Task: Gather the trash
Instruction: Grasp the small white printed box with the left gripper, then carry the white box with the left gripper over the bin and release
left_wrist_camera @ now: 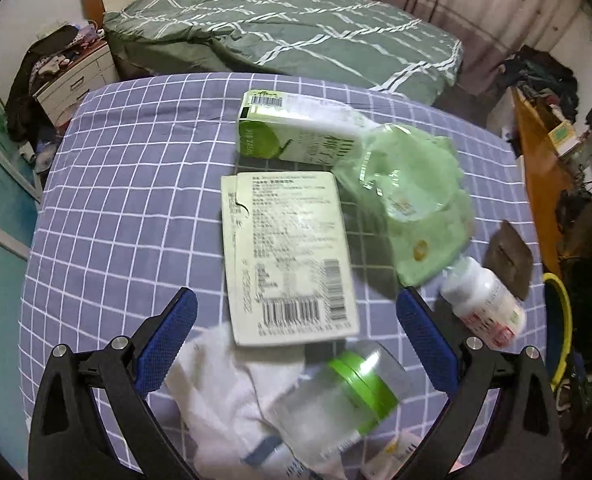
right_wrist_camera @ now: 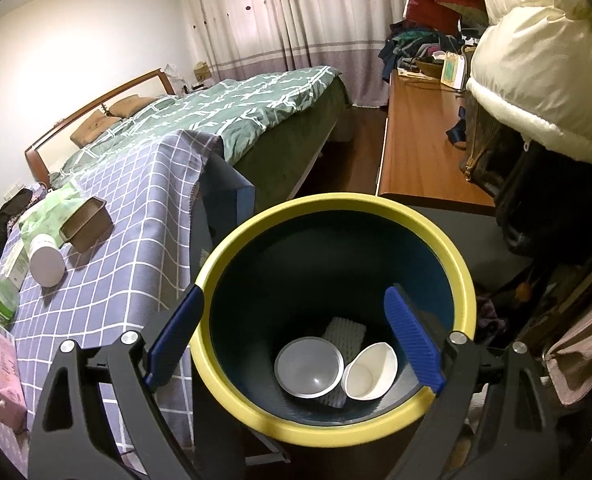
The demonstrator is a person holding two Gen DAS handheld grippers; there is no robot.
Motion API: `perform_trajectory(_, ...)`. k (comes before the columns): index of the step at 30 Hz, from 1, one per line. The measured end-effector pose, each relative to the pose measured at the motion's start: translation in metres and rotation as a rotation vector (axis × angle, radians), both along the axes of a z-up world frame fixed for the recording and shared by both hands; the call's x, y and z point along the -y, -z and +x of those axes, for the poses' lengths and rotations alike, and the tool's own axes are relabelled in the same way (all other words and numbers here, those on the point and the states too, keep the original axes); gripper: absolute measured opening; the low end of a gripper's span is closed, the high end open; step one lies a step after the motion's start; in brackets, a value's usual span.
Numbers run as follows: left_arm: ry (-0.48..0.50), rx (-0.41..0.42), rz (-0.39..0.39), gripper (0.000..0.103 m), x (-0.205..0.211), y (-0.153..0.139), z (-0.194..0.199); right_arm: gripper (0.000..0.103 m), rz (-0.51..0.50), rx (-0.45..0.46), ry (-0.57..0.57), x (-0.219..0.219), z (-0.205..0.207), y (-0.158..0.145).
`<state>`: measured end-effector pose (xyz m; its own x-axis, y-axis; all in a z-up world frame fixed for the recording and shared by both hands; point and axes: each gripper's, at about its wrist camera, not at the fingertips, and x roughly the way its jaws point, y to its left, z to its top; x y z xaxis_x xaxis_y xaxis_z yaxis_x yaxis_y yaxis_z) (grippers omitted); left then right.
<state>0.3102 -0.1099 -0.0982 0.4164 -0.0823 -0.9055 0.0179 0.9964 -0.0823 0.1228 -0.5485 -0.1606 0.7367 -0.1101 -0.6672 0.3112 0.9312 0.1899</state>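
Observation:
My left gripper point(left_wrist_camera: 296, 336) is open above a table with a purple checked cloth point(left_wrist_camera: 128, 184). Between and ahead of its fingers lie a flat white carton point(left_wrist_camera: 288, 256), a clear jar with a green band point(left_wrist_camera: 351, 396) and a white cloth point(left_wrist_camera: 232, 396). Farther off are a green-and-white box point(left_wrist_camera: 292, 128), a green plastic bag point(left_wrist_camera: 411, 196) and a white pill bottle point(left_wrist_camera: 483, 300). My right gripper point(right_wrist_camera: 296, 336) is open and empty over a yellow-rimmed dark bin point(right_wrist_camera: 232, 384). In the bin lie a grey bowl point(right_wrist_camera: 307, 366), a white paper cup point(right_wrist_camera: 369, 372) and white foam point(right_wrist_camera: 345, 332).
A brown wallet-like case point(left_wrist_camera: 507, 260) lies near the table's right edge, also in the right wrist view point(right_wrist_camera: 86, 224). A pink box point(right_wrist_camera: 2, 372) sits on the near left corner. A green-quilted bed point(left_wrist_camera: 296, 32) stands beyond the table. A wooden desk point(right_wrist_camera: 419, 152) stands behind the bin.

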Motion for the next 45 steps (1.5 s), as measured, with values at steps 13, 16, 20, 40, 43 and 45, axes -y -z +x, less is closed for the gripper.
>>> perform_trajectory(13,-0.005,-0.105,0.082,0.094,0.004,0.036,0.062,0.087,0.011,0.004,-0.001,0.001,-0.001,0.000)
perform_trajectory(16,0.001,-0.149,0.069,0.080,0.005,0.045,0.067,0.087,0.014,0.005,-0.004,0.001,-0.001,0.000)
perform_trajectory(20,0.007,-0.144,0.063,0.072,0.004,0.045,0.065,0.087,0.016,0.006,-0.012,-0.001,-0.003,0.000)
perform_trajectory(40,0.307,0.184,-0.025,0.072,0.066,-0.086,-0.062,0.087,0.034,0.084,0.009,0.004,-0.048,-0.024)
perform_trajectory(43,0.431,0.176,-0.059,0.072,0.112,-0.089,-0.085,0.087,0.015,0.086,0.032,0.008,-0.063,-0.026)
perform_trajectory(45,0.501,0.163,-0.077,0.072,0.144,-0.087,-0.097,0.087,-0.003,0.090,0.050,0.010,-0.073,-0.028)
